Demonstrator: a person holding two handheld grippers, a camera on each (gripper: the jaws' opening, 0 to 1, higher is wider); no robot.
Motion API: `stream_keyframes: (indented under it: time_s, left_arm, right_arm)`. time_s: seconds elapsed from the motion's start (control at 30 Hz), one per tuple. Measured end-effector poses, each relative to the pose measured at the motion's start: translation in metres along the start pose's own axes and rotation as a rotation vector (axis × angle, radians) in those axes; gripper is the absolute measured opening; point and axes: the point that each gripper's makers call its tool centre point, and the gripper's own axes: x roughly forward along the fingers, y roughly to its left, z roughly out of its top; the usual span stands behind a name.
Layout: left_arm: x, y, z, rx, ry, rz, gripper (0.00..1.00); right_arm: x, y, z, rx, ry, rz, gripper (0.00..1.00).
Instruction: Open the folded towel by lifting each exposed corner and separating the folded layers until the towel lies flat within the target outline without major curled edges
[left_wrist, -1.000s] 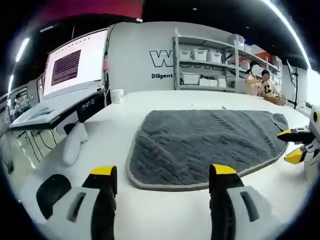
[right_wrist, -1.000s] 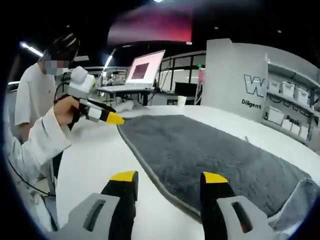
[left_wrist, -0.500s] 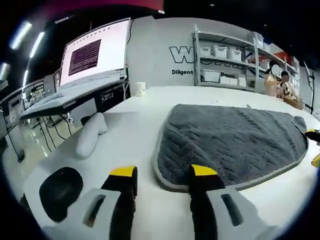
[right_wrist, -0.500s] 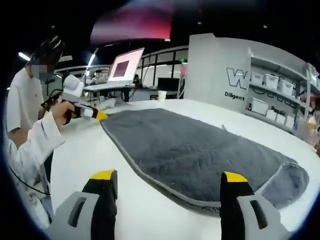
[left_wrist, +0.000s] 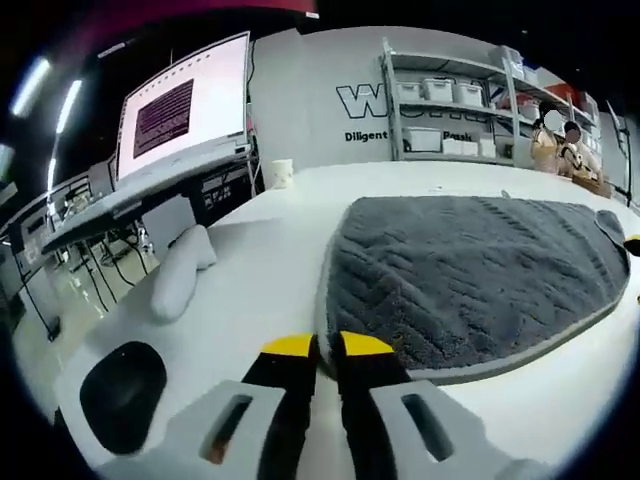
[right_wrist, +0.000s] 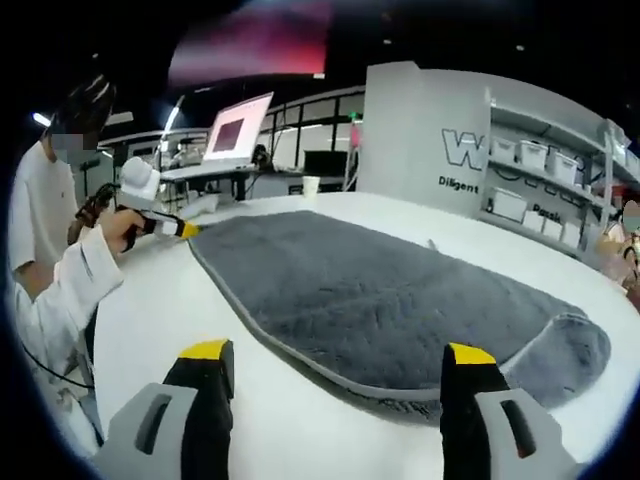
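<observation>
A grey towel (left_wrist: 470, 275) with a zigzag weave and a light border lies spread on the white table (left_wrist: 270, 250). My left gripper (left_wrist: 318, 345) is shut, its yellow tips together just off the towel's near edge with nothing between them. In the right gripper view the towel (right_wrist: 370, 300) runs away to the left, and one corner (right_wrist: 575, 350) at its right end is curled over. My right gripper (right_wrist: 335, 352) stands open above the table in front of the towel's edge. The left gripper (right_wrist: 180, 230) shows there in a person's hand (right_wrist: 115, 228) at the towel's far end.
A white cloth roll (left_wrist: 180, 270) and a black round pad (left_wrist: 120, 395) lie on the table to the left. A paper cup (left_wrist: 282, 173) stands at the back. A monitor (left_wrist: 185, 105) and shelves with bins (left_wrist: 440, 110) are behind. A person (right_wrist: 50, 250) stands at the table.
My left gripper has shut from wide open. My right gripper has opened wider. Both views have shifted slightly along the towel's edge.
</observation>
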Motion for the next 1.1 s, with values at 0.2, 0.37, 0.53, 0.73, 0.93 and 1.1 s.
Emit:
stream_keyframes:
  time_s: [0.2,0.37,0.53,0.73,0.93,1.1]
  left_arm:
    - [-0.004,0.003,-0.002,0.031,0.018,0.009,0.07]
    - [-0.008,0.006,-0.004,0.035,0.026,0.012,0.07]
    - [-0.011,0.009,-0.006,0.035,0.033,0.015,0.07]
    - [-0.013,0.011,-0.007,0.048,0.042,0.024,0.07]
    - [-0.015,0.014,-0.008,0.043,0.045,0.029,0.07]
    - [-0.017,0.017,-0.01,0.046,0.057,0.036,0.07]
  right_arm:
    - [-0.001,0.0,-0.002,-0.006,0.013,-0.001,0.84]
    - [-0.003,-0.002,-0.004,-0.009,0.024,-0.008,0.84]
    - [-0.004,-0.004,-0.003,-0.011,0.025,-0.014,0.84]
    - [-0.005,-0.006,-0.003,-0.014,0.03,-0.017,0.84]
    - [-0.007,-0.007,-0.003,-0.016,0.037,-0.019,0.84]
    - [-0.007,-0.007,-0.004,-0.017,0.043,-0.02,0.84]
